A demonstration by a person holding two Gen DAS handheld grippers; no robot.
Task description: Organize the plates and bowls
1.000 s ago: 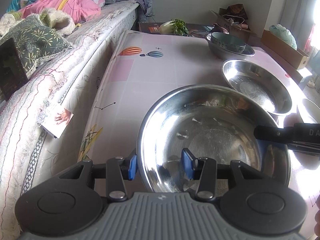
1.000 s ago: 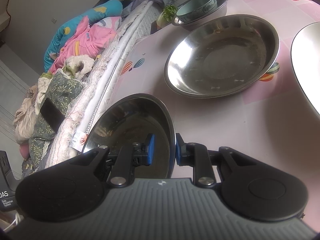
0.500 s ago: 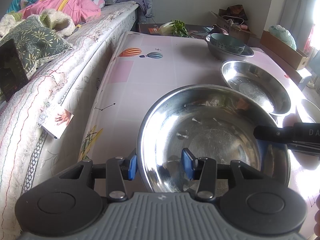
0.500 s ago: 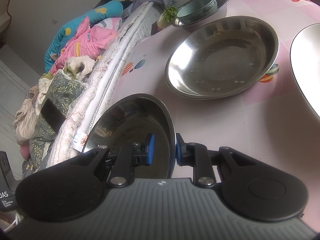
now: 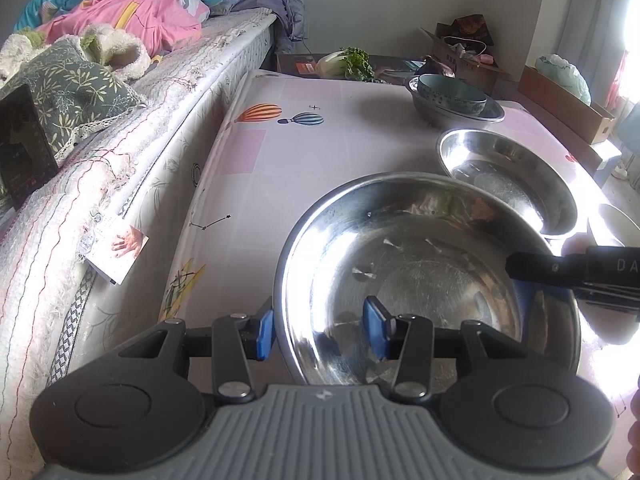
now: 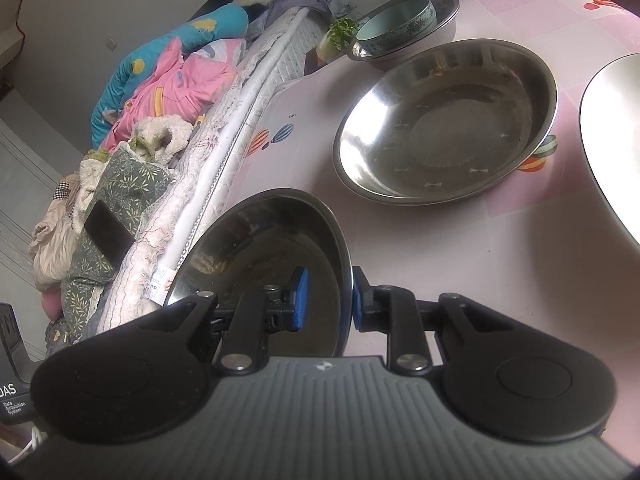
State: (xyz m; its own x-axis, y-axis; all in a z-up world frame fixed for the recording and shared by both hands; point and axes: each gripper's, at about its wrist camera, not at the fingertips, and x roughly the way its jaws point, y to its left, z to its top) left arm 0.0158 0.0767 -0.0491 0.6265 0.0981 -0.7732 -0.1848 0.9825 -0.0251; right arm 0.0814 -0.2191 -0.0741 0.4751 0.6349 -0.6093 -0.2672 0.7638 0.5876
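Two tongs: each straddled one steel basin [image 5: 424, 276] rim.
Left gripper [image 5: 320, 330]: spread, pads off rim.
Right gripper [image 6: 329, 299]: clenched on rim.
Beyond: second steel basin [image 6: 448, 120].

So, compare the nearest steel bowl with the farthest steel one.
The nearest steel bowl is empty; the farthest steel bowl holds a teal ceramic bowl. The nearest has the right gripper clamped on its rim; the farthest sits untouched. Both are shiny round metal.

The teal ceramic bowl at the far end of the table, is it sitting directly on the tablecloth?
No, the teal ceramic bowl sits nested inside a steel basin, not on the pink tablecloth.
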